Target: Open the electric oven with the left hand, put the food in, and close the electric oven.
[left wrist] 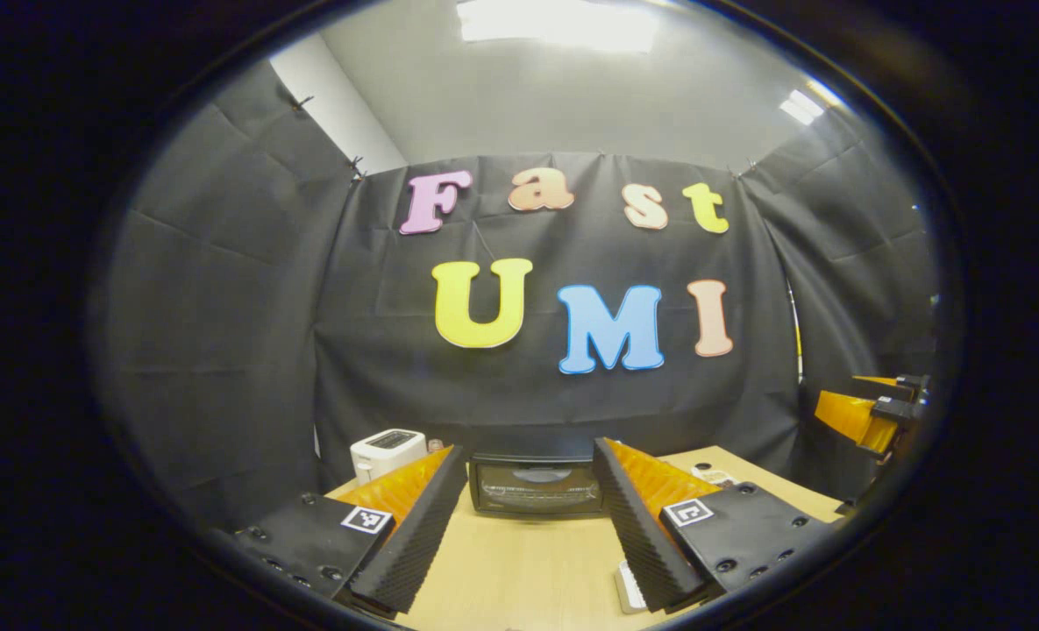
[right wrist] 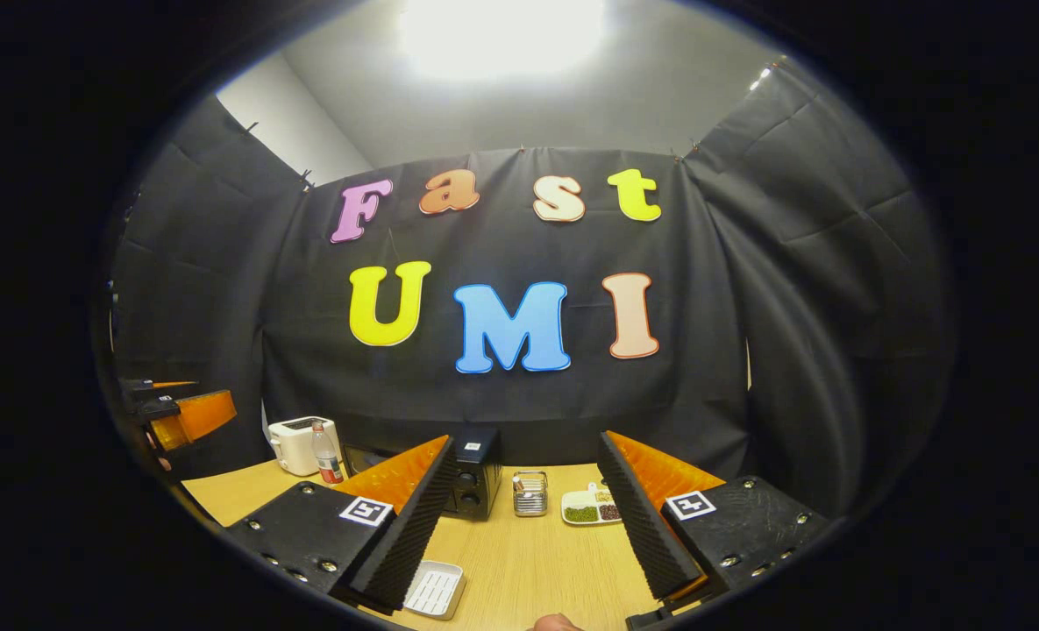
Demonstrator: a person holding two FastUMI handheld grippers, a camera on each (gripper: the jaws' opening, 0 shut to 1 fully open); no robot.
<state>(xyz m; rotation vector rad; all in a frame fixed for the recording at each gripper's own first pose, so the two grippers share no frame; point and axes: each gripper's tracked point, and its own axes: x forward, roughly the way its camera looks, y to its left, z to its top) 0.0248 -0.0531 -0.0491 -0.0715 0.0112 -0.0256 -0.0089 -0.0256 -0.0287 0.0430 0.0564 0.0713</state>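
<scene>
Your jaws gape wide on both the left gripper (left wrist: 530,517) and the right gripper (right wrist: 526,517), holding nothing; the oven (left wrist: 537,485) sits closed on the table (left wrist: 519,570) straight ahead of your left one.

Ceiling lights (left wrist: 558,22) overhead blown out, strongest glare in right gripper view. Booth dim, tabletop (right wrist: 528,561) evenly lit, soft shadows. Heavy fisheye bending at edges; centre sharp.

We held the right gripper (right wrist: 528,513) open above the table (right wrist: 528,570), the oven (right wrist: 475,486) ahead, a toaster (right wrist: 295,443) and bottle (right wrist: 326,456) left.
</scene>
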